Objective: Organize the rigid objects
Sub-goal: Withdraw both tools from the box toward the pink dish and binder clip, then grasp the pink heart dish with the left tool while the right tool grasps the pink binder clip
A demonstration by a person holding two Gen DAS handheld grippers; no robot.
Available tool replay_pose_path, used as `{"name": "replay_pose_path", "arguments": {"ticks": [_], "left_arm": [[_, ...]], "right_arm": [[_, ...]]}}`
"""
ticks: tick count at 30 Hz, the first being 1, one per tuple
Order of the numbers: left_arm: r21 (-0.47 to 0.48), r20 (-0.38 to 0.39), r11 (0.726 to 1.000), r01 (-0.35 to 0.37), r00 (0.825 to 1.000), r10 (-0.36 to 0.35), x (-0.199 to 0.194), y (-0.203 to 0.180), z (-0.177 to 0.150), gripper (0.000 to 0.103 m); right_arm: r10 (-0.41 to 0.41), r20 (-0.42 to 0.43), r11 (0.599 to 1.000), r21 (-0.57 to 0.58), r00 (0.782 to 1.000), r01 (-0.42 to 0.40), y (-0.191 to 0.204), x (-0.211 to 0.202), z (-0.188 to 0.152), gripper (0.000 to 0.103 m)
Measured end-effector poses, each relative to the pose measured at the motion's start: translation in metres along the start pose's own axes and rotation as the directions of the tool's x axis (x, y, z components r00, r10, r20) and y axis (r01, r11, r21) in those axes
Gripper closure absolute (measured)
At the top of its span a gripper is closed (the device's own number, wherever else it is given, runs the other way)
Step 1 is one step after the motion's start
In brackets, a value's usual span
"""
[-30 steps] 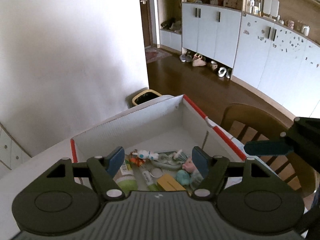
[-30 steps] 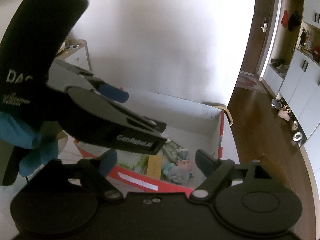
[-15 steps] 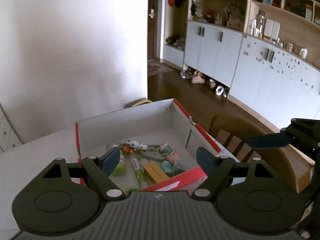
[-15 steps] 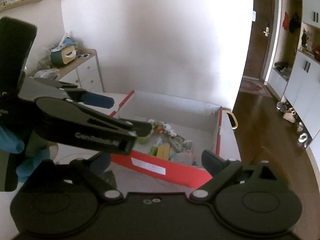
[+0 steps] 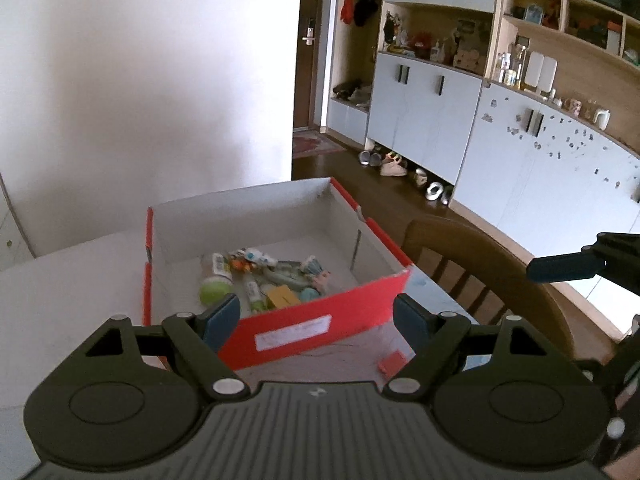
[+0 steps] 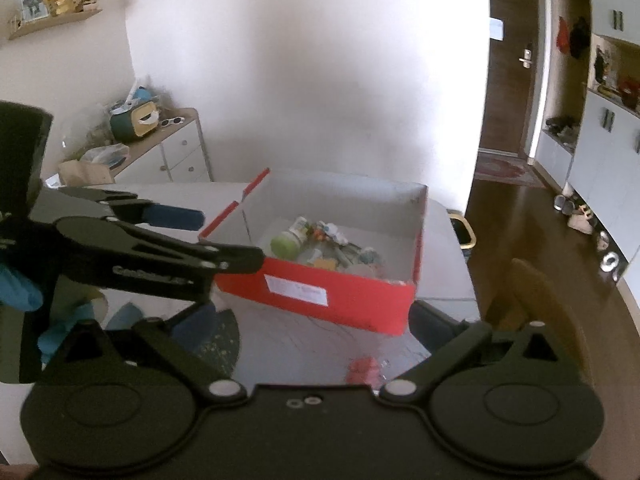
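Note:
A red cardboard box with a white inside stands on the white table; it also shows in the right wrist view. It holds several small items: a green-capped bottle, a yellow block, tubes and small toys. A small red piece lies on the table in front of the box, also in the right wrist view. My left gripper is open and empty, near the box's front wall. My right gripper is open and empty, further back.
A wooden chair stands at the table's right edge. A dark round mat lies on the table left of the box. A white drawer unit with clutter is at the far left. Cabinets line the far wall.
Both grippers have drawn back and up from over the box. The box's front wall and the table in front of it have come into view.

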State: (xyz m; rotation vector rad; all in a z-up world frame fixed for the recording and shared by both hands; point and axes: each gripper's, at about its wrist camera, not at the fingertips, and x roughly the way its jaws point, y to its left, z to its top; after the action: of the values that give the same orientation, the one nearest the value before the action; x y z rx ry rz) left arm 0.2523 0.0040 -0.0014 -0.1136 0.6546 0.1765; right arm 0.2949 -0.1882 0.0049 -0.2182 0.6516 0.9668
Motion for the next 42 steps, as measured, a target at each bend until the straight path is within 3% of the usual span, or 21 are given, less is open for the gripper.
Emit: {"name": "replay_pose_path", "arguments": {"ticks": [13,29,35,42], "left_arm": [[0.083,-0.004,0.996,0.03,1.0,-0.029,0.0,-0.037,-0.049,0.019],[0.171,-0.116,0.978,0.118,0.988,-0.099,0.046,-0.079,-0.119,0.019],[0.21,-0.12,0.97,0.121,0.988,-0.097,0.059,-0.087,-0.129,0.019],[0.238,-0.127,0.963,0.128,0.987,-0.099,0.072,-0.092,-0.138,0.019]], "right_arm": [[-0.071,-0.045,0.983,0.164,0.996,0.078,-0.045,-0.01,-0.049,0.0],[-0.071,-0.15,0.969,0.225,0.986,0.104,-0.054,0.041,-0.076,0.003],[-0.064,-0.18,0.971,0.216,0.981,0.103,-0.05,0.069,-0.071,0.009],[-0.072,-0.233,0.98,0.167,0.97,0.113,-0.045,0.107,-0.066,0.024]]}}
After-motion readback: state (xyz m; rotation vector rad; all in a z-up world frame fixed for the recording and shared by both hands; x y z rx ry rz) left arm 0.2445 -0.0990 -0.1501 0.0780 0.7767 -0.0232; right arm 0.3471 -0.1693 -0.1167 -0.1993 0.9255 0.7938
